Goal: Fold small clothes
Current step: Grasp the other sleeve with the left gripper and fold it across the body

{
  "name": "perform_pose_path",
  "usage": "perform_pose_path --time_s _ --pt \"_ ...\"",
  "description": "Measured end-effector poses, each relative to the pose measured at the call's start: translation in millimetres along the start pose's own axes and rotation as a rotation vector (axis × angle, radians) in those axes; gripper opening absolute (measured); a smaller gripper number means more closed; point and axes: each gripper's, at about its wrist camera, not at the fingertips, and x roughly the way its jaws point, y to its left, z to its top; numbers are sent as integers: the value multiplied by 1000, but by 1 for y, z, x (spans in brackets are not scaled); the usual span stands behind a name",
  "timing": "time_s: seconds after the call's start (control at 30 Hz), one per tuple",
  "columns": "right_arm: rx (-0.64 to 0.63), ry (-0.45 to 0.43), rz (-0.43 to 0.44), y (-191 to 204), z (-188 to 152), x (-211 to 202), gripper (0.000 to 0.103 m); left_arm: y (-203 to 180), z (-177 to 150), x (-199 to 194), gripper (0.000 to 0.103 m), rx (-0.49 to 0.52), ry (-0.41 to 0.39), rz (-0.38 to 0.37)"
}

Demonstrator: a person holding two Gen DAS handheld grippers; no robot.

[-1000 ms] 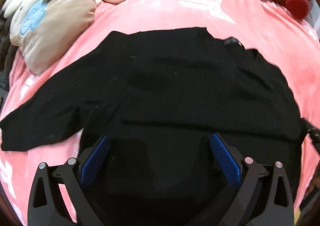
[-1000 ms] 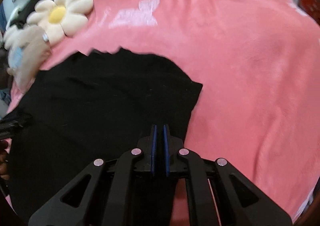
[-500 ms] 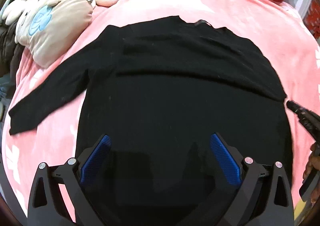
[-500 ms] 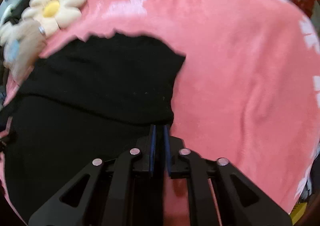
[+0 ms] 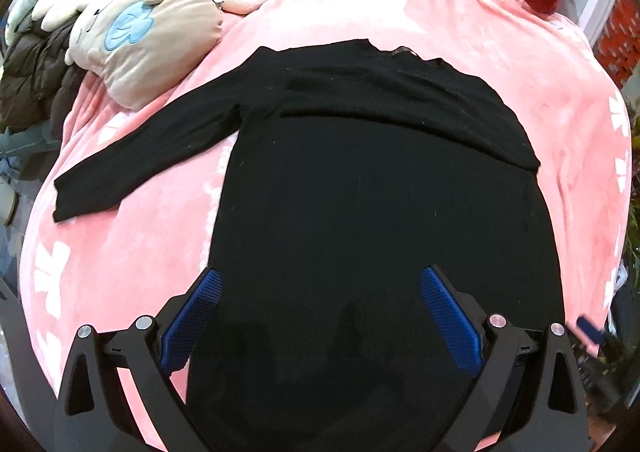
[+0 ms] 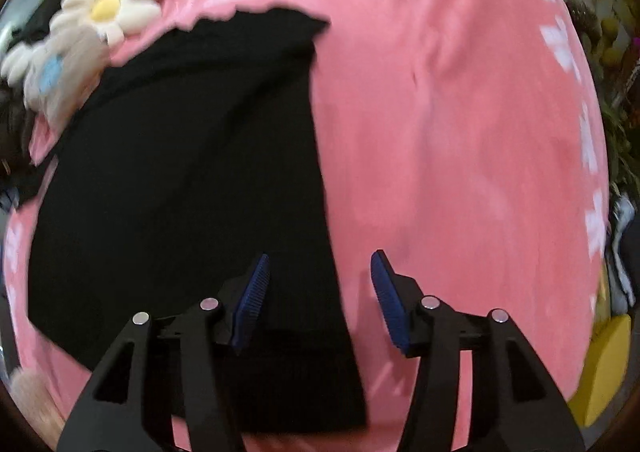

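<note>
Black top (image 5: 372, 187) lies flat on pink blanket (image 5: 520, 63), centre frame; one sleeve folded across, the other spread at left. Right gripper (image 6: 318, 294) is opening over the garment's edge, gripping nothing. Left gripper (image 5: 320, 316) wide, empty. Next, judged: fold in the left sleeve.

One black top (image 5: 380, 211) — three plush toys (image 5: 148, 39).

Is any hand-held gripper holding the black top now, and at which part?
Nothing is held. The left hand-held gripper is open above the black top; the right hand-held gripper is opening, its pads off the top's side edge.
</note>
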Motion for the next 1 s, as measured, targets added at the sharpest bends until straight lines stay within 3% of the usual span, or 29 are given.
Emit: perform_pose_path --time_s 0.03,0.1,0.13,0.27,0.4,0.47,0.53,0.57,0.6,0.73,0.8,0.9,1.0 --pt "1 22 24 -1 -8 3 48 0 -4 -3 98 0 0 0" --pt "1 20 66 -1 -19 0 11 0 -11 -8 98 -3 6 2" --pt "-12 19 52 1 -20 -2 5 1 -15 -10 98 -6 6 2" --pt "-21 23 22 -3 -31 -7 3 12 -26 -17 98 -31 16 1" --pt "10 -4 5 -5 -28 -12 7 41 -27 -11 98 -109 46 -36" --pt "30 -64 15 2 -23 -27 10 72 -24 -5 98 -204 57 -69" --pt "25 -104 41 14 -17 -39 18 115 -17 4 98 -337 63 -87" --pt "15 -115 49 18 -16 -44 31 135 -13 9 98 -396 58 -92" --pt "-7 -128 65 30 -12 -48 40 156 -9 15 98 -457 54 -82" --pt "-112 -139 99 73 -6 -54 42 236 8 45 98 -673 49 -67" --pt "-132 -124 138 89 -4 -53 49 279 15 63 98 -787 41 2" --pt "-162 -113 165 107 -5 -49 51 323 19 83 98 -919 42 56" --pt "-184 -97 186 121 -9 -46 53 357 12 111 98 -1083 87 43"
